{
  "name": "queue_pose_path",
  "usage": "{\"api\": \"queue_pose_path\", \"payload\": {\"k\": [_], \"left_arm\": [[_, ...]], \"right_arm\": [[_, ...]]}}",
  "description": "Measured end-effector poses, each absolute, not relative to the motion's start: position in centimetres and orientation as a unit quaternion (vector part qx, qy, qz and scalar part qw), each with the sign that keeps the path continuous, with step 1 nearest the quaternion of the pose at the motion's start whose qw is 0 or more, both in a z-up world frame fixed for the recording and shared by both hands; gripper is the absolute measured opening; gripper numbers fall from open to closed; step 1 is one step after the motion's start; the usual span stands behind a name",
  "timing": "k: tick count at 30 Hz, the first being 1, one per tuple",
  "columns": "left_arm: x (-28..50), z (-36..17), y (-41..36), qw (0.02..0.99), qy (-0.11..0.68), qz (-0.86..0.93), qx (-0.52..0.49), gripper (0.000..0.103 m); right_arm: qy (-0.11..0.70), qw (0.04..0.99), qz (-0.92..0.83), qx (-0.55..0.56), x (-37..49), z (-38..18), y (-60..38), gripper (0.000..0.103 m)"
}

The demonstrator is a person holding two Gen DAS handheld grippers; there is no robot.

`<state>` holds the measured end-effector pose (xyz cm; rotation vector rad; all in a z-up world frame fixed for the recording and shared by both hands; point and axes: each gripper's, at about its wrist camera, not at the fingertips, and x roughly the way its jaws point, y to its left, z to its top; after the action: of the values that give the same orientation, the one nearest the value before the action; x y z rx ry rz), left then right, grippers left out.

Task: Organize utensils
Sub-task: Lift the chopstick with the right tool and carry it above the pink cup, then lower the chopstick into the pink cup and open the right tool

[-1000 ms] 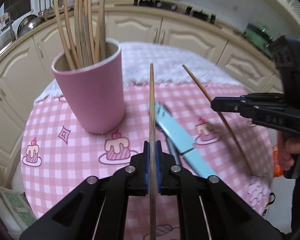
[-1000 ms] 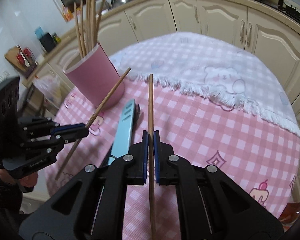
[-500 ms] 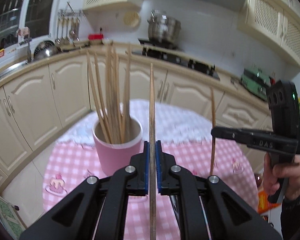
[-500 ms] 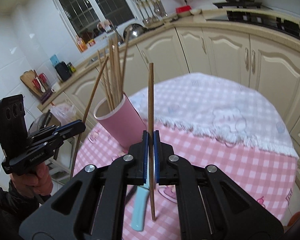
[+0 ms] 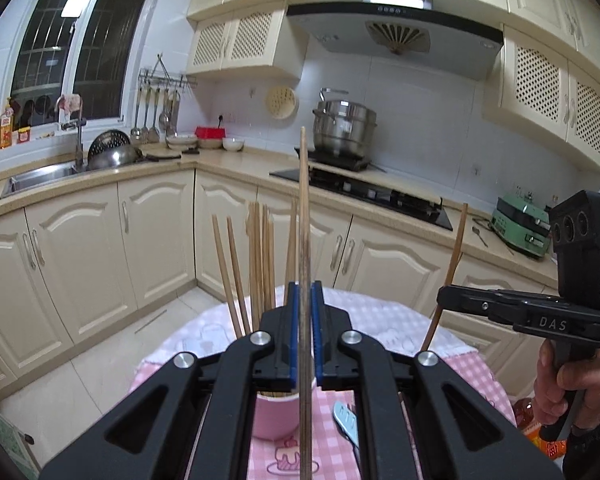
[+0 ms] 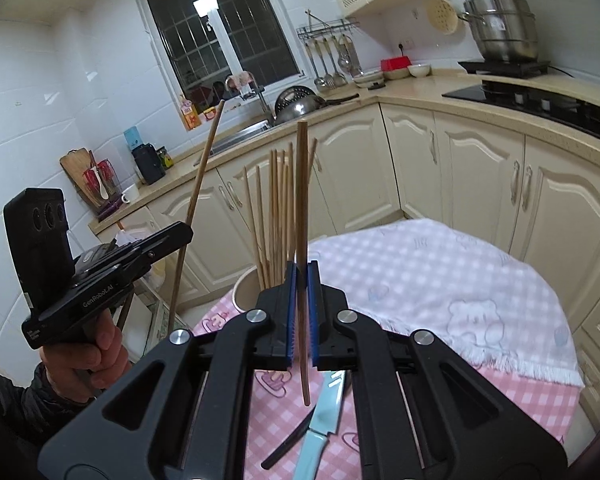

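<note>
My left gripper (image 5: 305, 292) is shut on a wooden chopstick (image 5: 303, 200) that stands upright, above and just in front of the pink cup (image 5: 274, 416). Several chopsticks (image 5: 260, 260) stand in that cup. My right gripper (image 6: 301, 270) is shut on a second chopstick (image 6: 301, 192), also upright, with its lower end hanging clear above the table. The cup's rim (image 6: 242, 292) shows just left of its fingers. Each gripper appears in the other's view: the right gripper (image 5: 440, 298) and the left gripper (image 6: 188, 234). A light blue knife (image 6: 320, 420) lies on the cloth.
The round table has a pink checked cloth (image 5: 332, 456) and a white fringed cloth (image 6: 440, 272) at the back. A thin dark utensil (image 6: 288, 440) lies beside the knife. Cream kitchen cabinets (image 5: 156, 240), a sink and a hob stand behind the table.
Both grippers have risen and tipped upward with their chopsticks. The chopsticks went from slanted over the table to upright. The cup and knife have dropped low in both views.
</note>
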<state>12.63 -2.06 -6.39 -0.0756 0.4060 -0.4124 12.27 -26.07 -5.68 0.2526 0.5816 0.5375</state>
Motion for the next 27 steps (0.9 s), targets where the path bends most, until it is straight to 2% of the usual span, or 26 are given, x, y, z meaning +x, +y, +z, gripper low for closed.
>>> {"api": "queue_pose_path", "payload": {"k": [14, 20, 27], "left_arm": [[16.8, -1.7, -0.7, 0.976, 0.088, -0.178, -0.086, 0.005], [18.9, -3.0, -1.2, 0.978, 0.080, -0.165, -0.097, 0.006], [20.6, -6.4, -1.4, 0.978, 0.098, -0.157, -0.099, 0.005]], "right_arm": [[0.206, 0.927, 0.292, 0.110, 14.9, 1.7, -23.5, 0.005], [0.207, 0.925, 0.303, 0.103, 17.1, 2.3, -21.2, 0.006], [0.233, 0.920, 0.300, 0.097, 19.1, 0.4, -19.8, 0.006]]}}
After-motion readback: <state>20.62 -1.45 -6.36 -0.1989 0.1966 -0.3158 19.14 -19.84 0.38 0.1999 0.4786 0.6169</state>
